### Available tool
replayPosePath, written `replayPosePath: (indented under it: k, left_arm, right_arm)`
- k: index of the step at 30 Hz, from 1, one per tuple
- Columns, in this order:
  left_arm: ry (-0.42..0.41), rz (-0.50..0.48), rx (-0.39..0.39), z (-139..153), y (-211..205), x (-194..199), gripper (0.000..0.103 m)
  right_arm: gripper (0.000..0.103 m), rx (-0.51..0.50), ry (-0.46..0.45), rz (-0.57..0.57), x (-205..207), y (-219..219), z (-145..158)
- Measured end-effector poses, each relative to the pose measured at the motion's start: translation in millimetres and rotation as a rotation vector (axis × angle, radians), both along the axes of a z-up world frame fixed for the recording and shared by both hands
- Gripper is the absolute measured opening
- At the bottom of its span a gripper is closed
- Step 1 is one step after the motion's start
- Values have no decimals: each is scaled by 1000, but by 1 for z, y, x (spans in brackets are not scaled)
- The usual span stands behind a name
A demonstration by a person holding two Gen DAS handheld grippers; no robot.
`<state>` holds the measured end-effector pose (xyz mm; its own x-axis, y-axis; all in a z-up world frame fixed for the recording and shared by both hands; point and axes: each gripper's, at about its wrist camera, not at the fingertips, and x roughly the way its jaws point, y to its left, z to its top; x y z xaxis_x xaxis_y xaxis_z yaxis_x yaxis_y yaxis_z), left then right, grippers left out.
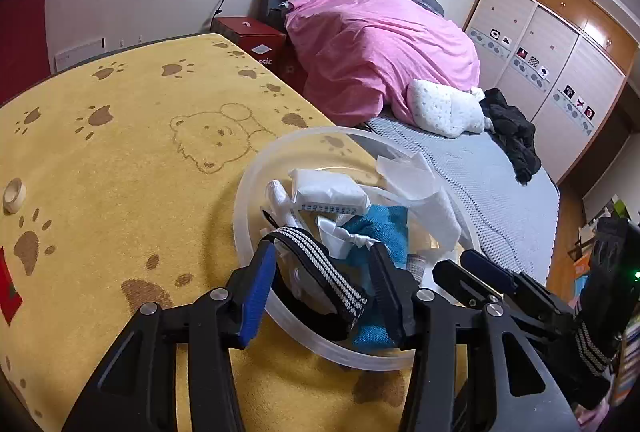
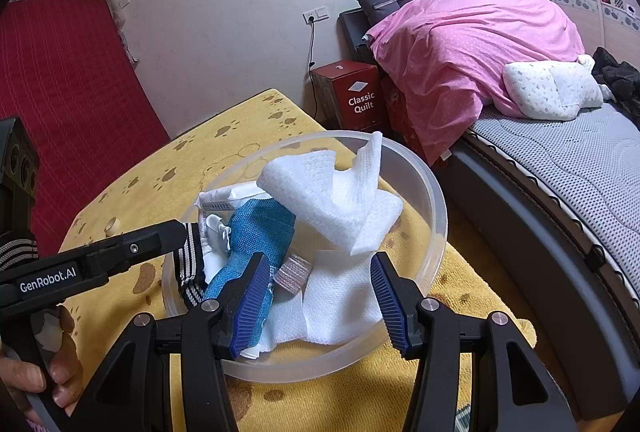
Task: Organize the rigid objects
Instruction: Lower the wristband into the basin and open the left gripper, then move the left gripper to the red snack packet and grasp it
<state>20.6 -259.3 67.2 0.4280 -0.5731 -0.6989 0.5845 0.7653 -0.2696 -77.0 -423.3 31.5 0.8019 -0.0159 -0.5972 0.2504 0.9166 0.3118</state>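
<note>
So both grippers sit right at the near rim of the clear round plastic bowl (image 2: 434, 200). The left gripper (image 1: 320, 284) has its jaws apart over a black strap with grey-white stripes (image 1: 320, 264), not pinching it, and the right gripper (image 2: 316, 296) is open too, holding nothing. The bowl's already stuffed with white tissues, a teal cloth (image 2: 256, 232) and a white packet. Farther out on the yellow paw-print surface (image 1: 120, 136), a small beige tape ring (image 1: 14, 195) lies alone, so I'd guess that's left.

Each hand-held gripper (image 2: 320, 302) is black plastic with silver pivot screws and ribbed blue finger pads (image 2: 250, 308) — the left one (image 1: 324, 286) marked "GenRobot.AI" in white.
</note>
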Motion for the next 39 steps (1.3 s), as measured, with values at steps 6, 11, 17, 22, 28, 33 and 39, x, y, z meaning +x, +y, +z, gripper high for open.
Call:
replayPosePath:
  k: [6,11,17,22,28,33,39]
  left_arm:
    - [12,3,-5,-2,2,-1,64]
    - [10,25,-18,1,11,0,66]
    - [6,71,-14,1,25,4,66]
    - [11,106,-14,-1,37,7,66]
    - [9,128,-3,-4,47,8,66]
    - [19,145,-3,-7,56,11,66]
    - [31,167,2,-11,67,15,66]
  right_arm:
    - [56,0,-3,-3,0,1,0]
    - [56,-4,-12,2,-1,3,1]
    - [56,-8,-20,29,-2,9,3]
    - [60,-9,-29,63,-2,16,5]
    - [61,-13,-30,100,4,26,7]
    - [63,-39,-25,133,14,37,8]
    - [64,-79,36,142,32,44,-1]
